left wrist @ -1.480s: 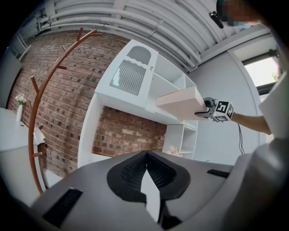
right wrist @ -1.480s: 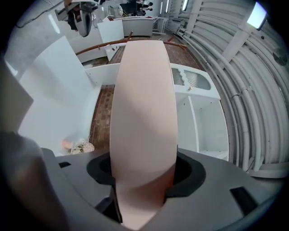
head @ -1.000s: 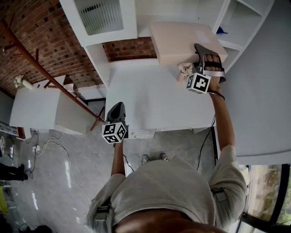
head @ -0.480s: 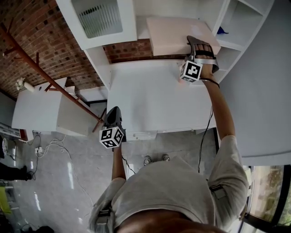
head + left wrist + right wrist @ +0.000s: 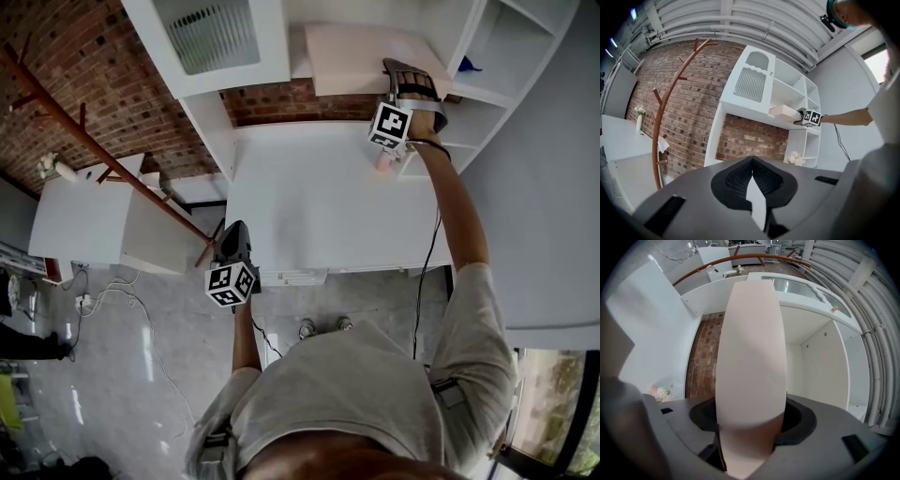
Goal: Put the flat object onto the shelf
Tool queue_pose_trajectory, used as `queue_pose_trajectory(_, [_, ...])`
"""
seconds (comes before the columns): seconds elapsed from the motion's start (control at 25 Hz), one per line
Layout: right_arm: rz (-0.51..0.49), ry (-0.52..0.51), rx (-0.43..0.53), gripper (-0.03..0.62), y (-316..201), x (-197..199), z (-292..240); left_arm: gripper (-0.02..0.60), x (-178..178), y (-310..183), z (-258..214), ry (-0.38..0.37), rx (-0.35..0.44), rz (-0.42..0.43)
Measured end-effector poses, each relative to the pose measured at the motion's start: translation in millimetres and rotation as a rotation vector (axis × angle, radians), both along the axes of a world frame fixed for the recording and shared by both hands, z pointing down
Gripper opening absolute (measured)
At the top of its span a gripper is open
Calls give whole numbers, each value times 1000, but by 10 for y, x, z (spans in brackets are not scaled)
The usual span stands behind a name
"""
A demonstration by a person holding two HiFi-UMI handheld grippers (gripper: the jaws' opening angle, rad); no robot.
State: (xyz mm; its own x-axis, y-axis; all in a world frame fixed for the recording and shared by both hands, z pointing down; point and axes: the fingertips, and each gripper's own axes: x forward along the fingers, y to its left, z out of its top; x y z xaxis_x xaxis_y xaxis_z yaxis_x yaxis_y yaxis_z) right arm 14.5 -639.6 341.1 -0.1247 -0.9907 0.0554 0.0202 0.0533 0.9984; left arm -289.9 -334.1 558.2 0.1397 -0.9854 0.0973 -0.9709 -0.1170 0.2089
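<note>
Even, soft daylight throughout; we note no hard shadows on the white surfaces. Glare streaks lie on the glossy floor (image 5: 141, 361), lower left of the head view. The window (image 5: 883, 65) is blown out at the right edge of the left gripper view. Both gripper views bend strongly toward the edges, corners vignetted black. In the right gripper view the flat object (image 5: 750, 357) fills the centre, soft-focused, its lower part shaded.

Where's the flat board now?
Head view, top right of centre: the flat pale pink board, clamped in the right hand-held gripper, beside the white shelf unit's ribbed door.
</note>
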Motion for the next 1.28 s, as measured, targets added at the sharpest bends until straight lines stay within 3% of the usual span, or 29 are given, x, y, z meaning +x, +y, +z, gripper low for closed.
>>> queue_pose_trajectory(0.52, [-11, 21, -31, 303, -132, -55, 6, 15, -43, 133, -18, -8, -4, -25])
queue_pose_trajectory(0.76, [-38, 51, -36, 381, -19, -78, -9, 15, -21, 225, -91, -31, 5, -24])
queue_pose_trajectory(1.08, [-25, -22, 12, 391, 314, 234, -71, 15, 146, 275, -138, -37, 12, 13])
queue_pose_trajectory(1.28, [-59, -159, -1, 391, 628, 376, -67, 15, 326, 247, -173, -43, 17, 56])
